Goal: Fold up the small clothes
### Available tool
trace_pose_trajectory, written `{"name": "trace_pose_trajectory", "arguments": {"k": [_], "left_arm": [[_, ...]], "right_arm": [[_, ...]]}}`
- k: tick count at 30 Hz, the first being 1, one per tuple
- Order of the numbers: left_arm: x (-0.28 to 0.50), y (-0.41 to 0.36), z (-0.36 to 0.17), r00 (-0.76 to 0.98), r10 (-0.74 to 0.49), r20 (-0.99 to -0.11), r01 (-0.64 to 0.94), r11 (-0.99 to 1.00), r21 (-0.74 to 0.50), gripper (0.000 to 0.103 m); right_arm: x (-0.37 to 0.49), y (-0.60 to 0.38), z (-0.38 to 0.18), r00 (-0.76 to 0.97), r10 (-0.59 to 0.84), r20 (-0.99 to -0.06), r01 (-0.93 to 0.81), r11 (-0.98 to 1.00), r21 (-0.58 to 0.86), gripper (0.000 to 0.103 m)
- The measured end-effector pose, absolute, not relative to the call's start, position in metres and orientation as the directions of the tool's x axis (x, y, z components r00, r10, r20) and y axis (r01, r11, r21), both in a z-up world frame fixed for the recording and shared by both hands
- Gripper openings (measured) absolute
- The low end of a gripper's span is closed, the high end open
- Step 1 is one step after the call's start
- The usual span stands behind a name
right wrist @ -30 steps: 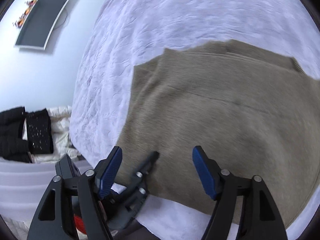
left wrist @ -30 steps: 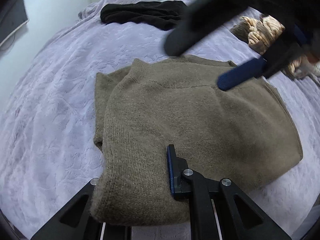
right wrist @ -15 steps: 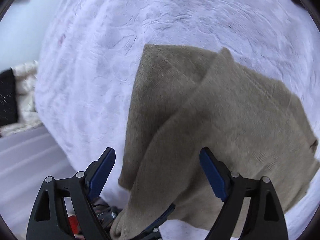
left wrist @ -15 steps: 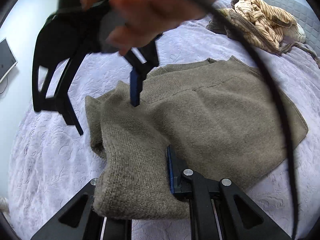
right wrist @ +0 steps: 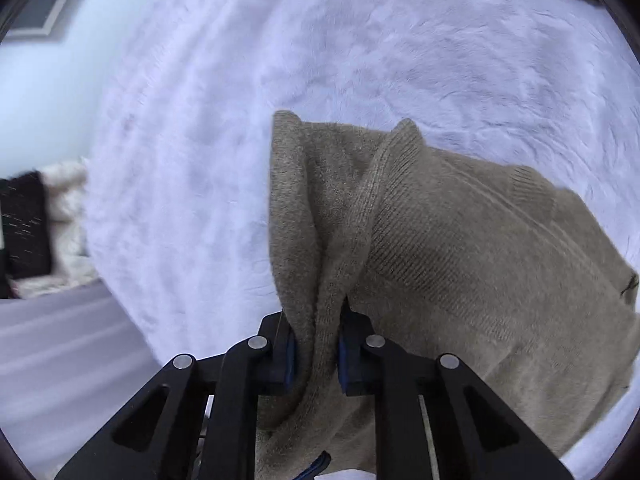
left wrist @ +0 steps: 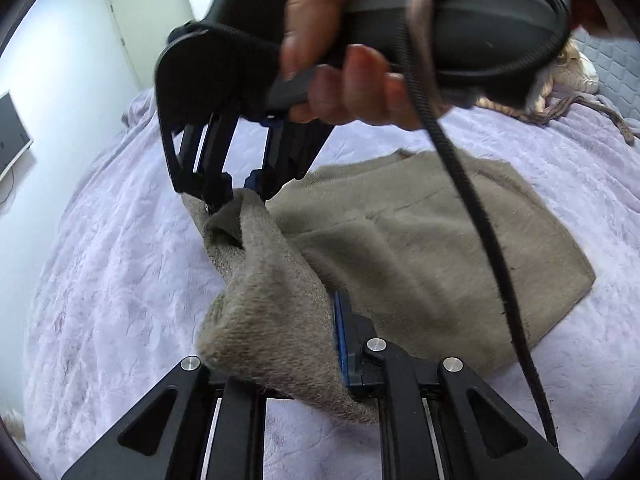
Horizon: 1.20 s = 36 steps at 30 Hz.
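Olive knit sweater [left wrist: 420, 248] on lilac bedspread [left wrist: 120, 280], left gripper [left wrist: 280, 344] clamping its edge, right gripper [right wrist: 316, 356] closing on collar

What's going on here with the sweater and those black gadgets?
A person is folding a sweater on a bed, with a gripping tool in each hand. The left tool is clamped on one edge. The right tool is closing on another bunched edge, and both lift that side off the bed.

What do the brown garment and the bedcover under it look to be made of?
Sweater: a soft knit, likely wool or acrylic; ribbed rows and a fuzzy nap show. Bedcover: pale lilac fabric, seemingly plush or quilted, with an embossed, crinkled pattern; the fibre cannot be told.
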<state>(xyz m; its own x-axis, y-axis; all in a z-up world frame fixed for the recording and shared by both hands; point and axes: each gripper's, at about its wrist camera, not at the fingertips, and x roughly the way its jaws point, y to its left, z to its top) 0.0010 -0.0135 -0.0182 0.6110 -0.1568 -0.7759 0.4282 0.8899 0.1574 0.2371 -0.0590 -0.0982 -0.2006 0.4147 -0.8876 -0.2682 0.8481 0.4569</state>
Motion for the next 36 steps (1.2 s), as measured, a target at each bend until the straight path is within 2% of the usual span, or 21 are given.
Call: {"name": "trace_pose_trajectory", "arguments": {"k": [7, 11, 15, 19, 26, 29, 32, 36], "left_arm": [[-0.012, -0.073, 0.022, 0.643, -0.248, -0.724, 0.534, 0.824, 0.191, 0.014], [-0.026, -0.119, 0.036, 0.649, -0.314, -0.693, 0.61, 0.759, 0.228, 0.014], [-0.039, -0.167, 0.033, 0.609, -0.373, -0.7, 0.691, 0.683, 0.237, 0.014], [-0.053, -0.211, 0.006, 0.553, -0.392, -0.735, 0.755, 0.609, 0.243, 0.014], [-0.069, -0.262, -0.06, 0.447, -0.335, -0.83, 0.82, 0.524, 0.23, 0.014], [-0.066, -0.272, -0.076, 0.428, -0.31, -0.849, 0.821, 0.527, 0.221, 0.014], [-0.06, -0.276, -0.075, 0.429, -0.297, -0.853, 0.812, 0.542, 0.219, 0.014], [-0.057, -0.275, -0.068, 0.449, -0.316, -0.835, 0.804, 0.551, 0.224, 0.014]], "right_arm": [[0.215, -0.157, -0.04, -0.014, 0.669, -0.743, -0.177, 0.73, 0.661, 0.016], [0.191, -0.231, -0.015, 0.129, 0.731, -0.671, -0.175, 0.682, 0.71, 0.016], [0.172, -0.312, -0.007, 0.244, 0.747, -0.618, -0.15, 0.659, 0.737, 0.016], [0.151, -0.376, -0.03, 0.32, 0.727, -0.607, -0.075, 0.658, 0.749, 0.016], [0.121, -0.44, -0.13, 0.323, 0.642, -0.696, 0.134, 0.697, 0.705, 0.016], [0.115, -0.451, -0.158, 0.319, 0.633, -0.706, 0.188, 0.687, 0.701, 0.016], [0.117, -0.455, -0.162, 0.329, 0.641, -0.693, 0.198, 0.671, 0.715, 0.016], [0.118, -0.459, -0.139, 0.37, 0.66, -0.654, 0.143, 0.655, 0.742, 0.016]]}}
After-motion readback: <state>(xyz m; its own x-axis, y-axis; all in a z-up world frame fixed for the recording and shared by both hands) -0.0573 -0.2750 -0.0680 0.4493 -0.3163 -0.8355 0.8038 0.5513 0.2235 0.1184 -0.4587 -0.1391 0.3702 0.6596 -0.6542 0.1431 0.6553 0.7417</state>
